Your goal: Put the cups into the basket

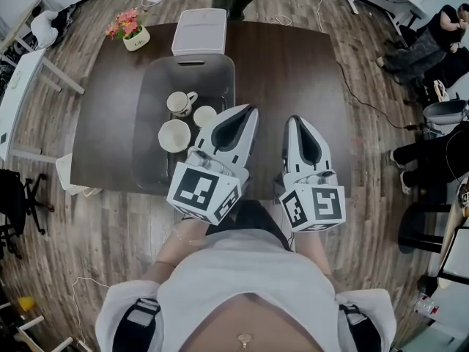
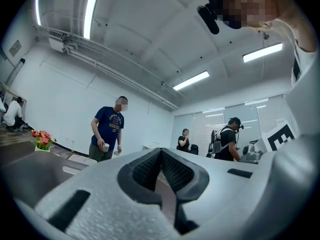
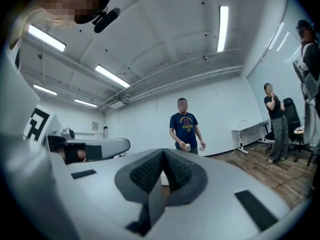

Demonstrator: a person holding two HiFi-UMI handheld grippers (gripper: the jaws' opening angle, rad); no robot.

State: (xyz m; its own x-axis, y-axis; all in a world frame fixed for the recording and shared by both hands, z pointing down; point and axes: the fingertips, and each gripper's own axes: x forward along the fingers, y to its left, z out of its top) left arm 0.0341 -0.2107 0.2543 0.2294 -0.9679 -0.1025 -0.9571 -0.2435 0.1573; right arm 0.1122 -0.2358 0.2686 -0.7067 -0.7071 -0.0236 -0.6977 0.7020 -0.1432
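In the head view a grey basket (image 1: 150, 94) stands on the dark table (image 1: 293, 72). Three white cups lie inside it: a handled cup (image 1: 179, 102), a small cup (image 1: 204, 115) and a wide cup (image 1: 174, 135). My left gripper (image 1: 249, 110) is held over the table's near edge, its tip beside the basket's right side, jaws shut and empty. My right gripper (image 1: 296, 120) hangs to its right, also shut with nothing in it. Both gripper views point up across the room; the left gripper (image 2: 161, 151) and the right gripper (image 3: 163, 153) show closed pads.
A white lidded box (image 1: 199, 30) and a pot of flowers (image 1: 130, 31) stand at the table's far end. A person in a blue shirt (image 3: 185, 127) stands beyond the table with a small cup in hand. Other people sit and stand on the right (image 1: 440, 28).
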